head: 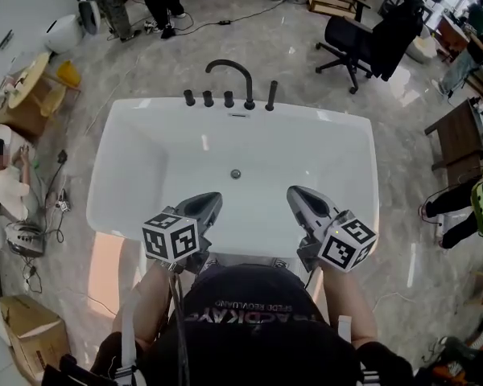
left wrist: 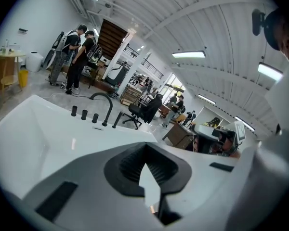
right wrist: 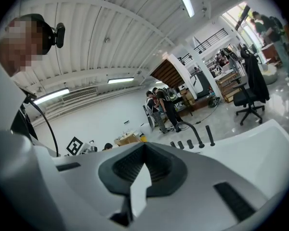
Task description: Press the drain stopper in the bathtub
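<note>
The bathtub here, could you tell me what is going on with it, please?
A person stands at the near end of the white bathtub with a gripper in each hand. The left gripper and right gripper are both shut and empty, held over it. The drain stopper on the tub floor is not yet touched.

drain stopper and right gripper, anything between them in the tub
Nothing: in the head view, only bare white tub floor separates the drain stopper from the right gripper.

drain stopper: too small to read | bathtub near rim: hidden
</note>
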The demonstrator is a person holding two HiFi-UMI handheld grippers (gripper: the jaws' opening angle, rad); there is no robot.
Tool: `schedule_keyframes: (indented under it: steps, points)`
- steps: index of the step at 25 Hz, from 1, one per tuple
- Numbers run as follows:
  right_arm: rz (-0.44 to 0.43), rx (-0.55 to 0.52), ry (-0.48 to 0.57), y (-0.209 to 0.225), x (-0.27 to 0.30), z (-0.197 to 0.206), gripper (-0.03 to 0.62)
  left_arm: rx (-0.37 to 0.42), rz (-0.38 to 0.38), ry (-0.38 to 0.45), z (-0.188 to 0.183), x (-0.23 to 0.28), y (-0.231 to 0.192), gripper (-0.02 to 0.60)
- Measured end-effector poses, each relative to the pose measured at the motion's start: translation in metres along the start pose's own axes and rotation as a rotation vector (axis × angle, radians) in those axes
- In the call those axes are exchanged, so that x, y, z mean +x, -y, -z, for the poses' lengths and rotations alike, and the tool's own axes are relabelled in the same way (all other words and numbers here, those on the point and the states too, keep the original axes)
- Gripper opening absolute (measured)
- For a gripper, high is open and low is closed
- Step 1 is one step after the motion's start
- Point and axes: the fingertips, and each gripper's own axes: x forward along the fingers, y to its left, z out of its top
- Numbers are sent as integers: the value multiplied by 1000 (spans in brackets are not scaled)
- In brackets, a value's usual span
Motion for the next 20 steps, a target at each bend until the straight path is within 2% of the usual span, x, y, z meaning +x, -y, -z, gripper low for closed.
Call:
schedule_keyframes:
  steps: [6,16,20]
  points:
    - [-20,-7,-24,-20,-11,16,12,19,-1,-2,7,-7,16,3]
    - [-47,34,-70,-44,-17,46,12,0,38,-71,40,-12,45,3]
    - [-61,29,-84,-48,-15,49,12,11,35,-69,37,-11,47,3]
